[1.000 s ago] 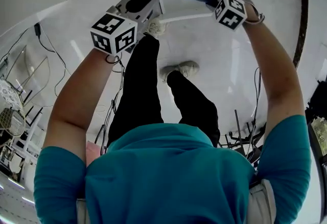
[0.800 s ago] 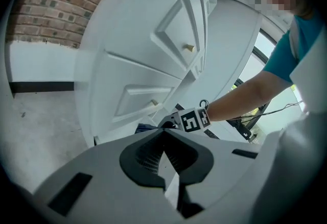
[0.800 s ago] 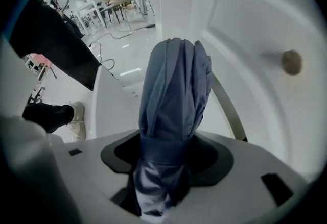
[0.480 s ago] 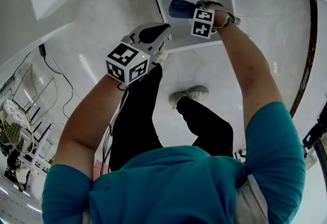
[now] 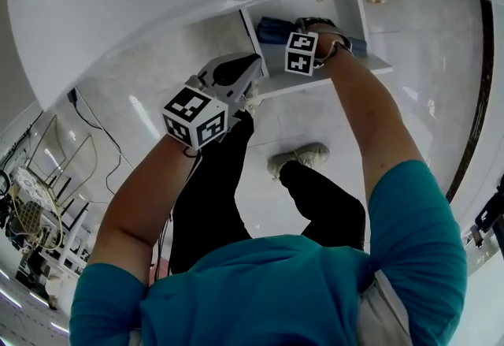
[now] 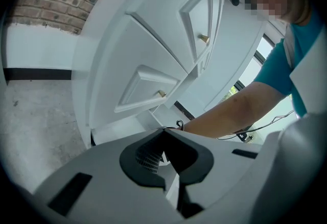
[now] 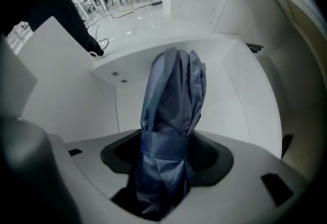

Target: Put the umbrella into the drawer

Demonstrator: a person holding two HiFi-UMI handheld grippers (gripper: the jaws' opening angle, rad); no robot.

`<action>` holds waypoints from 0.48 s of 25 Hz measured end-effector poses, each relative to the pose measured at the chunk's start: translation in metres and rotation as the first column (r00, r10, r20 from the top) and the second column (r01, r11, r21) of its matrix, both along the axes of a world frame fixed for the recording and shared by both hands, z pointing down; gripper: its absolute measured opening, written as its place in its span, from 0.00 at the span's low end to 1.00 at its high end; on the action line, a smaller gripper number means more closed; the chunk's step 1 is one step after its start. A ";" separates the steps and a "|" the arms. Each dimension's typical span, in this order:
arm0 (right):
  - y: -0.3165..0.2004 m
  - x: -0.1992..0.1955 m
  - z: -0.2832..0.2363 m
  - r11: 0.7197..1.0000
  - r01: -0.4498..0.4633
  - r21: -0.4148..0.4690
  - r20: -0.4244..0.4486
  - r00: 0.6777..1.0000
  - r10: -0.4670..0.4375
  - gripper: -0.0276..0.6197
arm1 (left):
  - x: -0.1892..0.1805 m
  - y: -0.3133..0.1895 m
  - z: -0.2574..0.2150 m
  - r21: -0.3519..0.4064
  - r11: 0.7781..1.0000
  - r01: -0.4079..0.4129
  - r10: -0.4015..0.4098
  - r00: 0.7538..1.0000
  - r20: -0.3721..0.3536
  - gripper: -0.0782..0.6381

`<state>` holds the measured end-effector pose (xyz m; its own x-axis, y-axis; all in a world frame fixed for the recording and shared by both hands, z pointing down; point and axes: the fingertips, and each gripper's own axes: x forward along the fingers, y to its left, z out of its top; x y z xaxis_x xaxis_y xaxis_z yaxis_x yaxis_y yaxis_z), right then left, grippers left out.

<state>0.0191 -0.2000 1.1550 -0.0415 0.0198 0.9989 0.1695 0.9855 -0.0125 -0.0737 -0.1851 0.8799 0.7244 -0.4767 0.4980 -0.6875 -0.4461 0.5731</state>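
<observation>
The right gripper [image 7: 171, 159] is clamped round the folded blue umbrella [image 7: 173, 95] at its strap, holding it inside the open white drawer [image 7: 66, 100] (from above, blue cloth shows on either side of the marker cube). The left gripper [image 6: 167, 152] hangs outside near the drawer's front, jaws pressed together on nothing.

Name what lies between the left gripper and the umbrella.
In the head view, the open drawer's white side wall stands between the left gripper and the blue umbrella, which the right gripper holds inside the drawer.
</observation>
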 end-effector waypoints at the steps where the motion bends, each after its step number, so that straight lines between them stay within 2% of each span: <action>1: 0.001 0.001 0.001 1.000 -0.017 -0.006 0.003 1.000 0.017 0.46 | 0.001 0.000 -0.001 0.002 1.000 0.000 0.000 1.000 -0.004 0.13; 5: 0.005 0.000 0.010 0.998 -0.070 -0.003 0.012 0.997 0.070 0.46 | -0.001 -0.001 -0.002 0.007 1.000 0.001 -0.001 1.000 -0.019 0.13; 9: 0.015 0.007 0.014 0.999 -0.031 0.019 0.003 1.000 0.031 0.47 | -0.003 -0.001 -0.006 0.008 1.000 0.002 -0.002 1.000 -0.026 0.13; 12: 0.016 0.007 0.014 0.999 -0.051 0.011 0.014 0.999 0.051 0.47 | -0.003 0.000 -0.006 0.008 1.000 0.005 -0.005 1.000 -0.026 0.13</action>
<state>0.0257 -0.1844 1.1693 -0.0559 0.0062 0.9984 0.1192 0.9929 0.0005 -0.0765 -0.1853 0.8742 0.7346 -0.4841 0.4754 -0.6748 -0.4474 0.5869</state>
